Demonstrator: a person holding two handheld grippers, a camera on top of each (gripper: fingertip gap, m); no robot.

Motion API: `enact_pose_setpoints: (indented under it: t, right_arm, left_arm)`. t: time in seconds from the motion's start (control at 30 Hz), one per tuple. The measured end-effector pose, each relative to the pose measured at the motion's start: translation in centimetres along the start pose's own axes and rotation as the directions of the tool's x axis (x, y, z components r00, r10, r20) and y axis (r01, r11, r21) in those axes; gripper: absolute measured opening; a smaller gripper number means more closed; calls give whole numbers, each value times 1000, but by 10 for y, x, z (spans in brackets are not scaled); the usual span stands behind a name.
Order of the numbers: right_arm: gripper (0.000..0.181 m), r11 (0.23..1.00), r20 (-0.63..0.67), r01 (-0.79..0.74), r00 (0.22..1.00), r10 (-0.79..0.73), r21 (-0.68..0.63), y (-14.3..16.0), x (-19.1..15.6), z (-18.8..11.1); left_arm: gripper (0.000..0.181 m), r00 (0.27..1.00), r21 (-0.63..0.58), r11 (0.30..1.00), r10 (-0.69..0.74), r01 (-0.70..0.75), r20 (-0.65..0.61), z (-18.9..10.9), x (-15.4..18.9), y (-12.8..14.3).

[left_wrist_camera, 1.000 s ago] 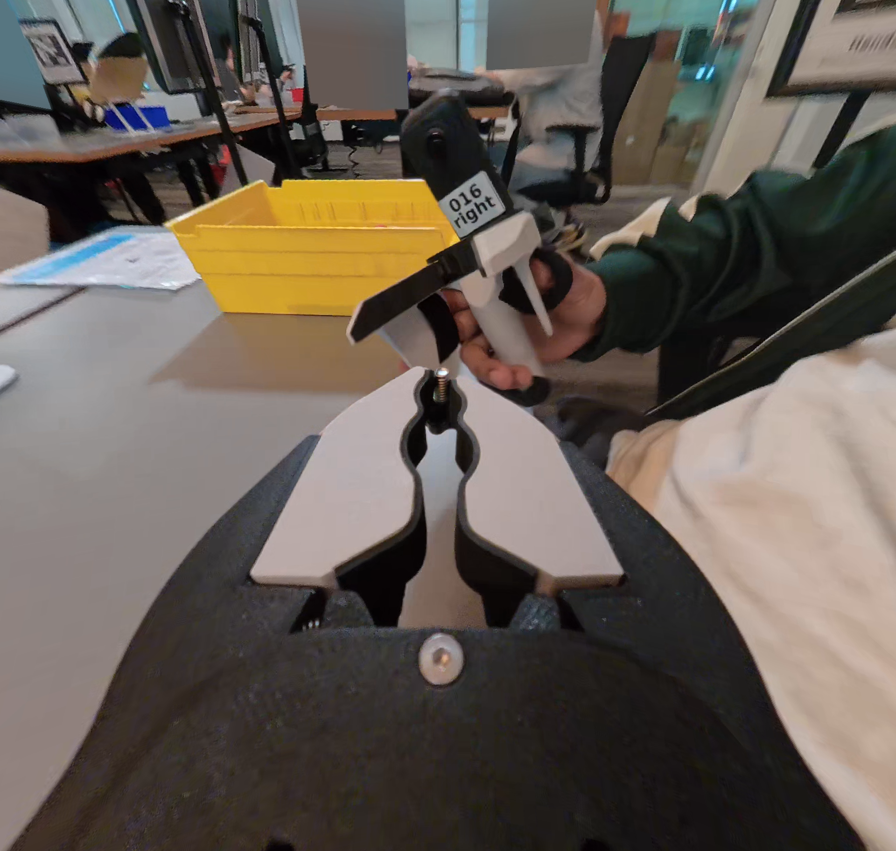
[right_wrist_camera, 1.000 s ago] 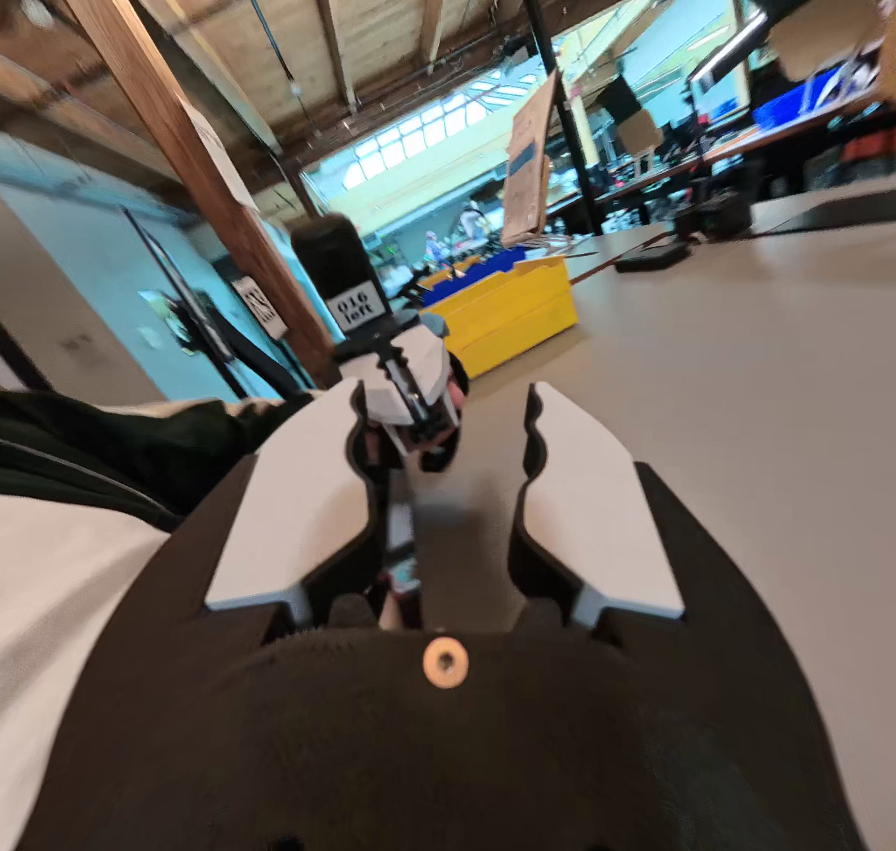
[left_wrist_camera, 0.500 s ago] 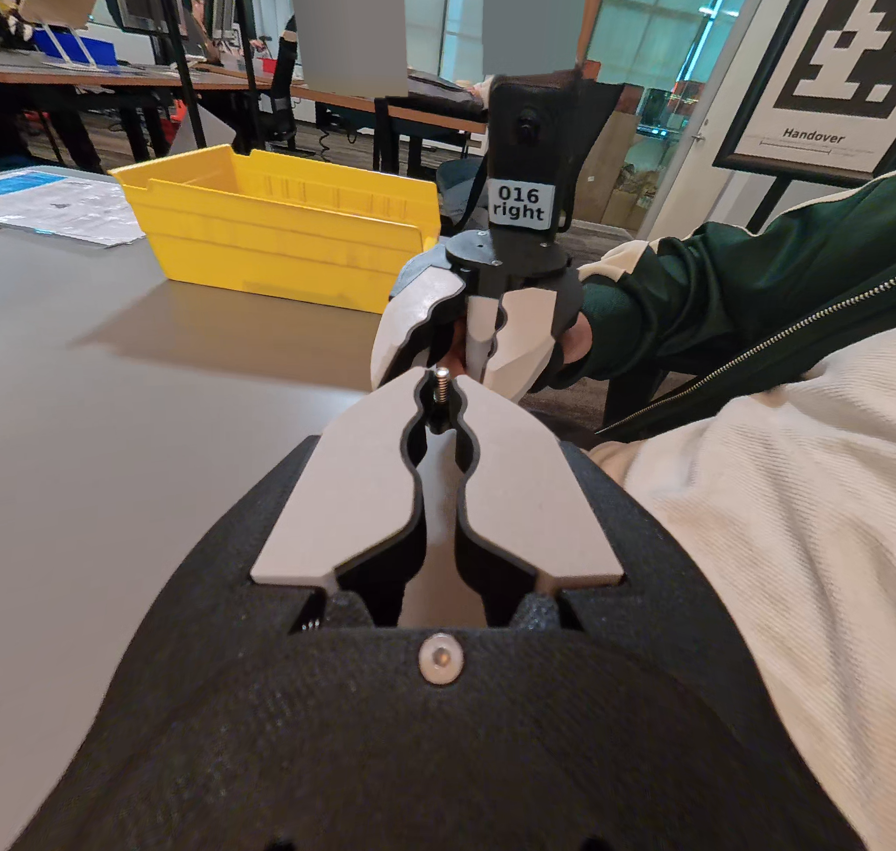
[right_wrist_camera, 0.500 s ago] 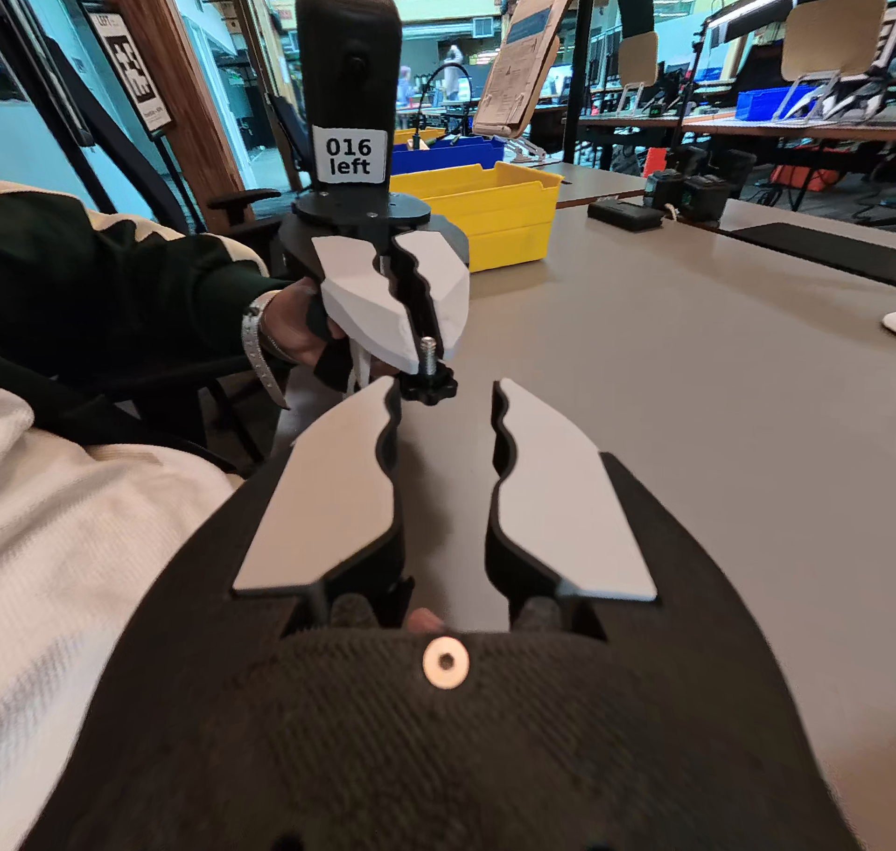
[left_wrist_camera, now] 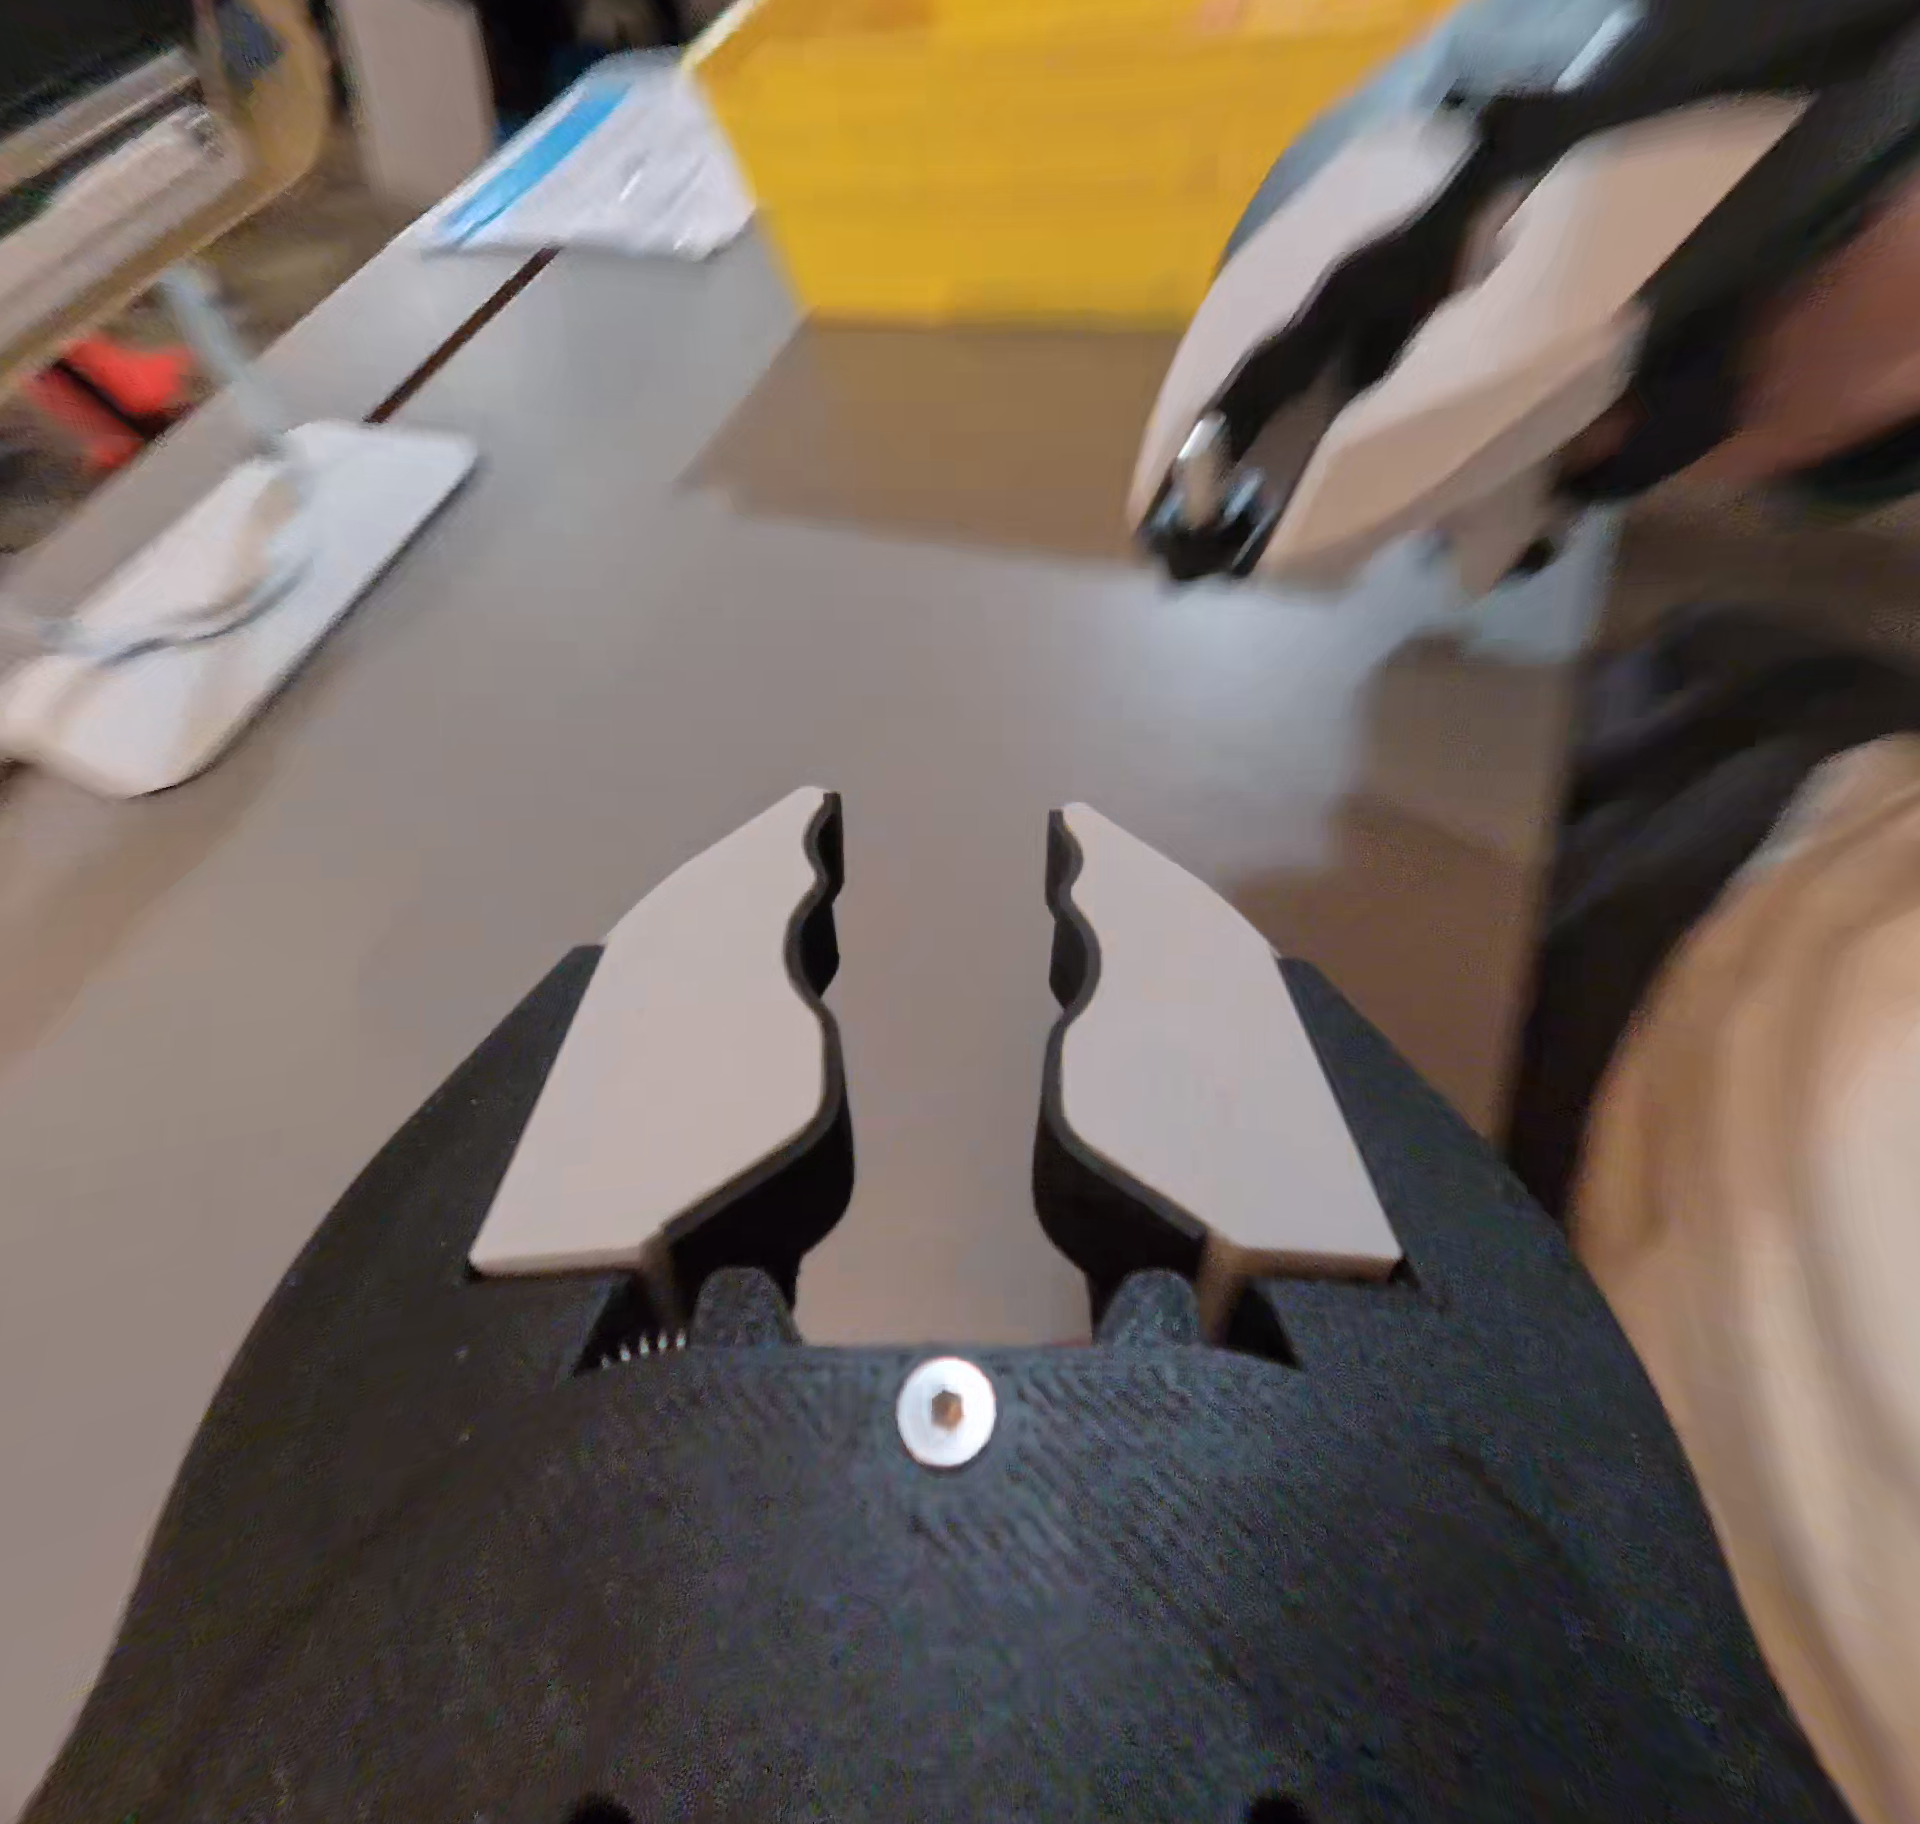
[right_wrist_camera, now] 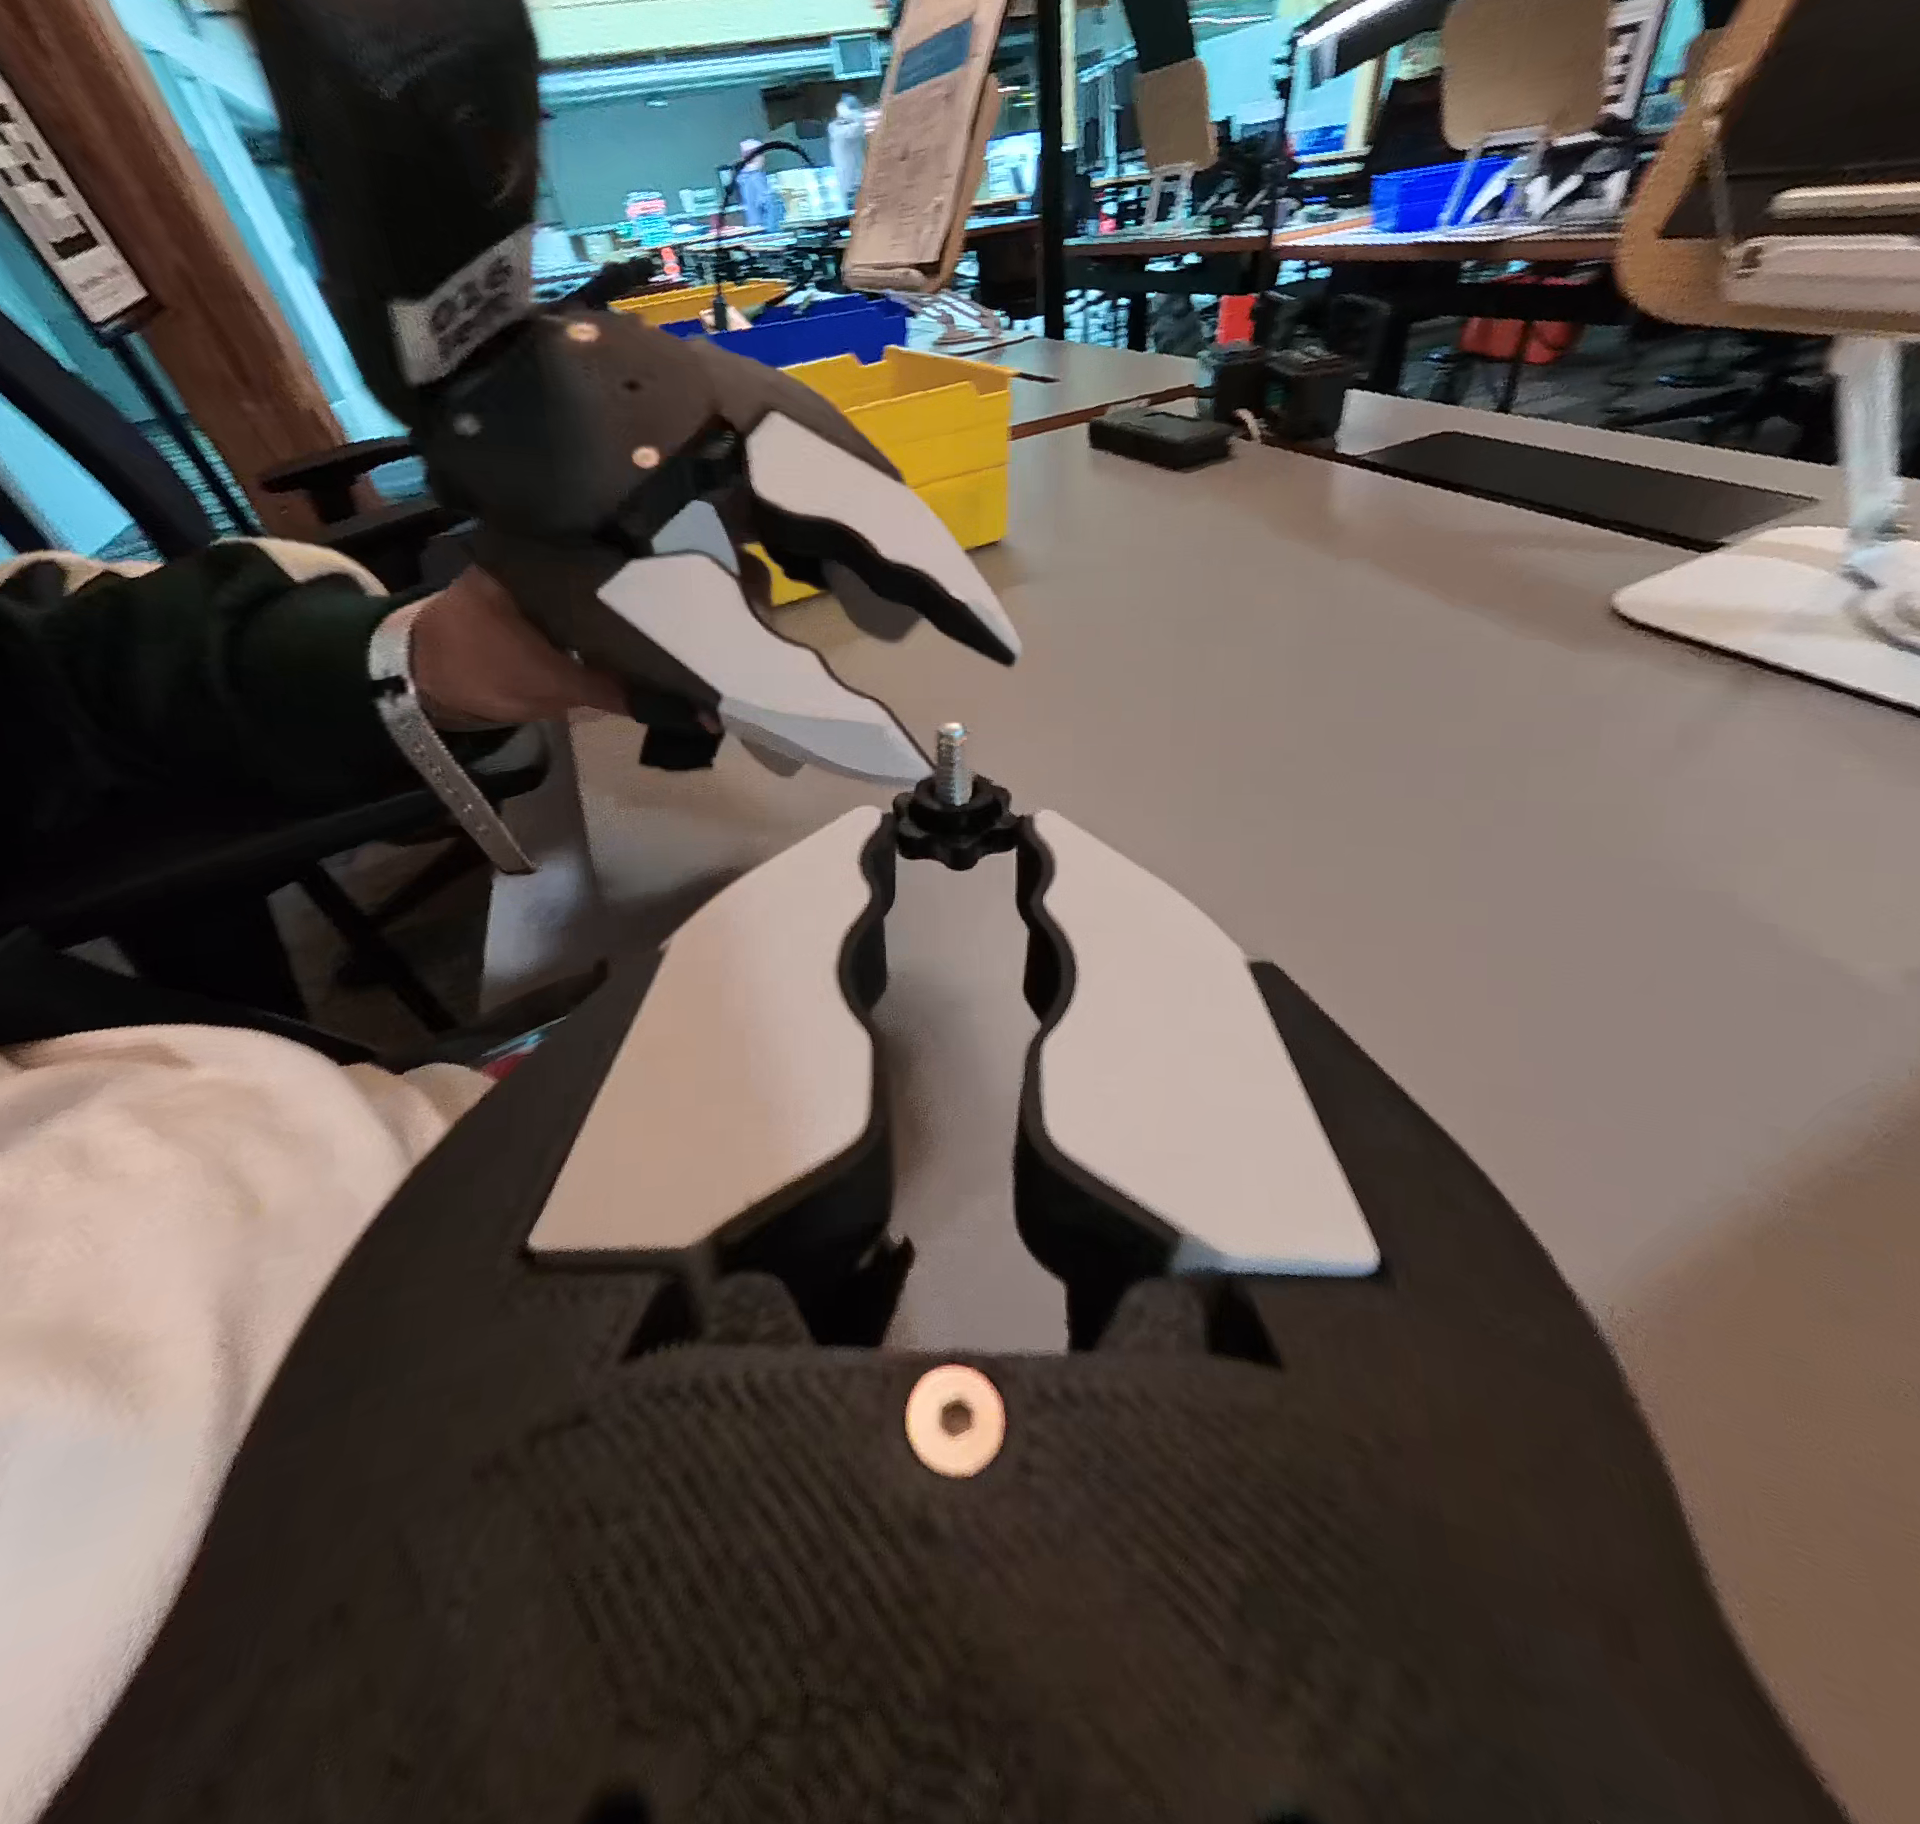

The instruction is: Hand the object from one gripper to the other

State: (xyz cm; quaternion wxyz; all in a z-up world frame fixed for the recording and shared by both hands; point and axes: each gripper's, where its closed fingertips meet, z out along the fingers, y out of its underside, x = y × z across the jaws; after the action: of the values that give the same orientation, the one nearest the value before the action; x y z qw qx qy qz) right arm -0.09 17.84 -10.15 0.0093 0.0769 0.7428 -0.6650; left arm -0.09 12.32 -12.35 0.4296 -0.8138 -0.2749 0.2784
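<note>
Right tongs (right_wrist_camera: 951,824) pinch a small knob screw (right_wrist_camera: 949,818) at their tips: a black lobed knob with a short silver threaded stud. The stud's long axis stands roughly upright, threaded end up, knob clamped between the tips. Left tongs (left_wrist_camera: 943,806) are spread apart with nothing between them; in the right wrist view they (right_wrist_camera: 966,704) hang just left of the stud, one tip near it. Below lies the grey bench (right_wrist_camera: 1455,735), with a yellow bin (left_wrist_camera: 1039,112) and a white stand base (left_wrist_camera: 229,590) farther off.
</note>
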Motion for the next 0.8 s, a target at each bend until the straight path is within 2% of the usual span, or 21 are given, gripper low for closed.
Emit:
enact_pose_setpoints:
  t: [0.03, 0.1, 0.2, 0.27, 0.37, 0.5, 0.63, 0.73, 0.8]
  right_arm:
    - [22, 1000, -24, -6, 1000, 6, 1, 0, 6, -2]
    - [22, 1000, -61, -23, 998, 23, 8, -1, 15, -6]
    - [22, 998, -86, -47, 995, 50, 29, -5, 23, -10]
    - [22, 997, -94, -56, 994, 61, 46, -9, 25, -13]
    - [22, 997, -114, -43, 992, 50, 60, -18, 25, -18]
    - [23, 986, -207, 163, 967, -152, 37, -53, 22, -37]
    - [22, 932, -412, 361, 846, -337, -20, -98, 43, -83]
    - [22, 920, -588, 388, 732, -345, -56, -119, 80, -139]
    - [22, 927, -692, 363, 647, -320, -89, -116, 110, -180]
  left_arm:
    - [36, 992, -87, 993, 84, -76, 91, 1, -12, 8]
    - [36, 932, -225, 951, 266, -212, 245, -1, -35, 15]
    - [36, 819, -402, 862, 457, -310, 348, -7, -52, 19]
    - [36, 777, -453, 828, 511, -331, 367, -9, -54, 19]
    - [37, 765, -477, 810, 534, -342, 359, -9, -51, 21]
    - [38, 769, -481, 809, 533, -339, 353, -9, -50, 23]
    - [39, 770, -488, 806, 533, -335, 350, -9, -50, 26]
    - [41, 775, -502, 800, 533, -329, 341, -7, -50, 30]
    - [42, 783, -504, 799, 529, -329, 328, -4, -49, 33]
